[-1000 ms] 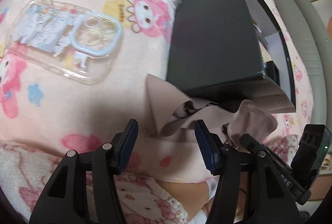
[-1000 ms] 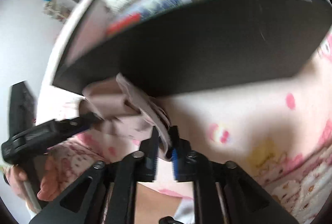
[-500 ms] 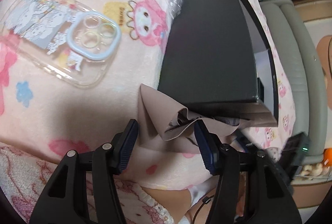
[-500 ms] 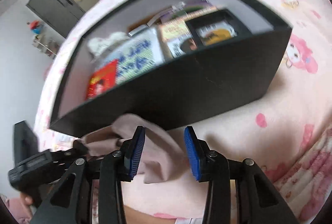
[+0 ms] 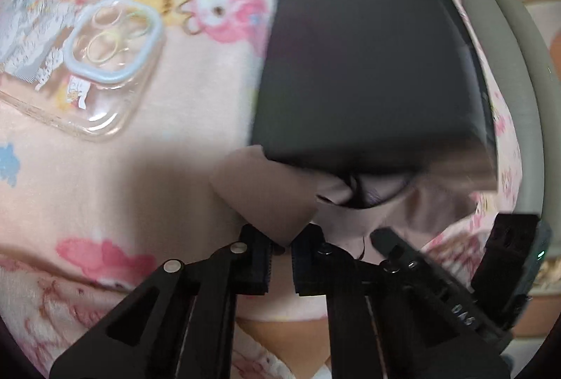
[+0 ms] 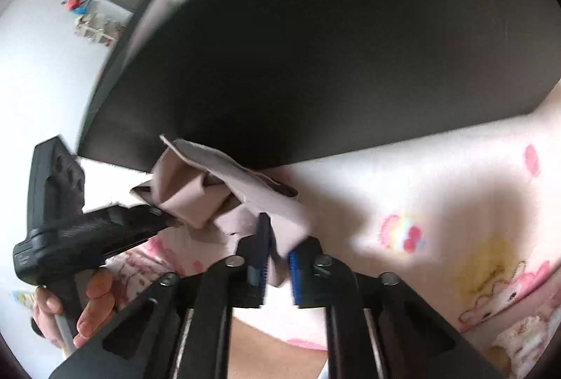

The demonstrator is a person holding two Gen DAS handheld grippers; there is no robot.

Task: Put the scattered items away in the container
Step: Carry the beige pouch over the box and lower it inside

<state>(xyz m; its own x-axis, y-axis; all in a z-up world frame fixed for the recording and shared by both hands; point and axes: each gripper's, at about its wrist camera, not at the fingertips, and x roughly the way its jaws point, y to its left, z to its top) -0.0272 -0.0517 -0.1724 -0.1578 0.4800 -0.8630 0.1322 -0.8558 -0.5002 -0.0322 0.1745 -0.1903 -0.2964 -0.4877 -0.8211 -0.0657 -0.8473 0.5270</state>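
I have both grippers pinched on the cloth (image 5: pixel 270 196), a soft beige piece crumpled on the blanket (image 5: pixel 147 189) right against the near wall of the black box (image 5: pixel 364 63). My left gripper (image 5: pixel 280 251) is fully closed on the cloth's near corner, and my right gripper (image 6: pixel 278 259) is clamped on a fold at the other side. It looks light and limp, so I expect it to sag and drape, not hold any shape; I judge two edge grips will suit it, keeping it spread enough to clear the box wall. It should not slip much, being fabric. The clear phone case (image 5: pixel 77 63) lies well apart on the blanket, stiff and slick by comparison.
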